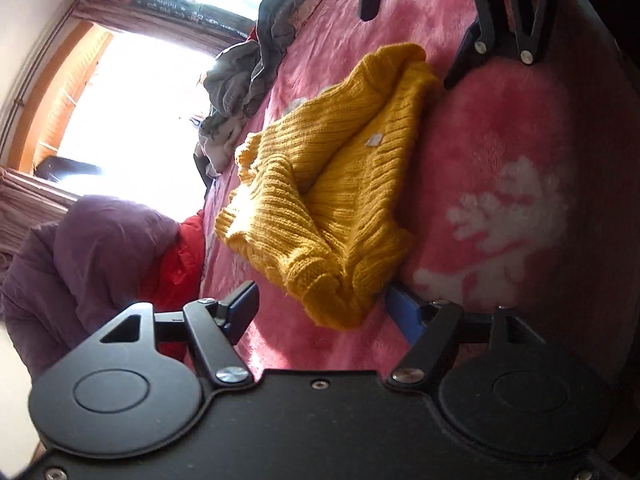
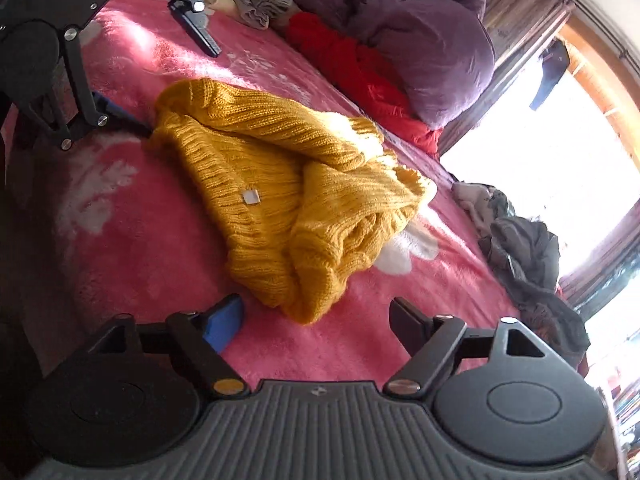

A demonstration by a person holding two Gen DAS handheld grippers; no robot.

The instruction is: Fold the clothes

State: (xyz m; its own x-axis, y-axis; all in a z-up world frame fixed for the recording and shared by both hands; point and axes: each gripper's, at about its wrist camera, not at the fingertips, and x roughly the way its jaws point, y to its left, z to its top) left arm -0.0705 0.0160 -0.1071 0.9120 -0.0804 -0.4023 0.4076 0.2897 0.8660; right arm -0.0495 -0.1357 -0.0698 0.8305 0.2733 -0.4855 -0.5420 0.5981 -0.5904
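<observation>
A mustard-yellow ribbed knit sweater [image 1: 324, 196] lies bunched and partly folded on the pink fleece blanket [image 1: 500, 128]; it also shows in the right wrist view [image 2: 288, 192] with a small white tag on it. My left gripper [image 1: 326, 312] is open, its fingers on either side of the sweater's near edge, holding nothing. My right gripper [image 2: 316, 320] is open just short of the sweater's near corner, empty. Each gripper shows across the sweater in the other's view: the right gripper [image 1: 416, 40] and the left gripper [image 2: 164, 80].
A purple duvet [image 2: 420, 36] and a red garment [image 2: 360, 68] lie at the bed's edge. A pile of grey clothes [image 2: 524, 248] lies near the bright window. The blanket has white snowflake patterns [image 1: 496, 220].
</observation>
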